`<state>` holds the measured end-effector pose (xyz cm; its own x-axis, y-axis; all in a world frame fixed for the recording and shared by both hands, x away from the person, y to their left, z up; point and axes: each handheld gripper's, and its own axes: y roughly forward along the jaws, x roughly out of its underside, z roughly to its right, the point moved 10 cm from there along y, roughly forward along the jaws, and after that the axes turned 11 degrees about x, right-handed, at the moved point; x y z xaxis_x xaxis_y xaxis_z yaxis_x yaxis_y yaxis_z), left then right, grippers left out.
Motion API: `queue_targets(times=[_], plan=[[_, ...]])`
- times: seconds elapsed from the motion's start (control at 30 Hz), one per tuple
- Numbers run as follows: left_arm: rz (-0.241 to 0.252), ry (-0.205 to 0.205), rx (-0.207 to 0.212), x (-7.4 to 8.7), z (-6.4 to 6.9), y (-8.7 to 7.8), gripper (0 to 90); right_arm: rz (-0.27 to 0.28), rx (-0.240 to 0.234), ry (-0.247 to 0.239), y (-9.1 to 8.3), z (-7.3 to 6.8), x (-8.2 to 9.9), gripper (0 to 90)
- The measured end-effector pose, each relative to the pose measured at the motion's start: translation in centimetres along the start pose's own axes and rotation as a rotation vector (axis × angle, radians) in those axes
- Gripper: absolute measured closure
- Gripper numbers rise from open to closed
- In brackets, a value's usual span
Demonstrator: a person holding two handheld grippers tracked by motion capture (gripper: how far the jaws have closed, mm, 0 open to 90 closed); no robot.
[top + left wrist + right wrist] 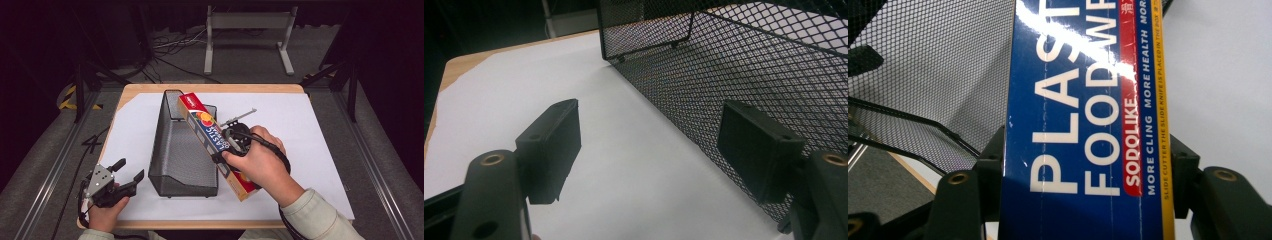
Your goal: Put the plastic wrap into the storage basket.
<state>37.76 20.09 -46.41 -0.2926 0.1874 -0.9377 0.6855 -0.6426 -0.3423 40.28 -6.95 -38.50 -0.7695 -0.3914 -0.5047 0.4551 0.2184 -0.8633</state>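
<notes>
A long blue, red and yellow plastic food wrap box lies slanted over the right rim of a black mesh basket, with its far end above the basket's back corner. My right gripper is shut on the box's middle. In the right gripper view both jaws press the sides of the box, and the basket's mesh lies to the left. My left gripper rests open at the table's near left, holding nothing. Its view shows the open gripper beside the basket's wall.
A white sheet covers the wooden table. A thin grey bracket sticks out from the right gripper behind the hand. A metal stand and cables are on the floor beyond the table.
</notes>
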Motion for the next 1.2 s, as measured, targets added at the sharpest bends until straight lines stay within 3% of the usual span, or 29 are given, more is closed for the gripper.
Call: queue_targets(times=[0.37,0.63,0.8,1.2], plan=[[0.002,-0.002,0.000,0.0,0.0,-0.1,26.3,-0.018,-0.016,0.016,1.2,-1.8,-0.8,40.1],[0.003,-0.002,0.000,0.0,0.0,0.0,26.3,-0.030,-0.009,0.027,2.2,-2.1,-1.2,40.1],[0.003,-0.002,0.001,0.0,-0.1,0.0,26.3,-0.048,-0.006,0.065,2.9,-2.4,-1.3,40.0],[0.008,-0.002,-0.001,-0.1,-0.1,-0.1,26.3,-0.087,0.016,0.069,4.5,-2.8,-1.3,39.8]])
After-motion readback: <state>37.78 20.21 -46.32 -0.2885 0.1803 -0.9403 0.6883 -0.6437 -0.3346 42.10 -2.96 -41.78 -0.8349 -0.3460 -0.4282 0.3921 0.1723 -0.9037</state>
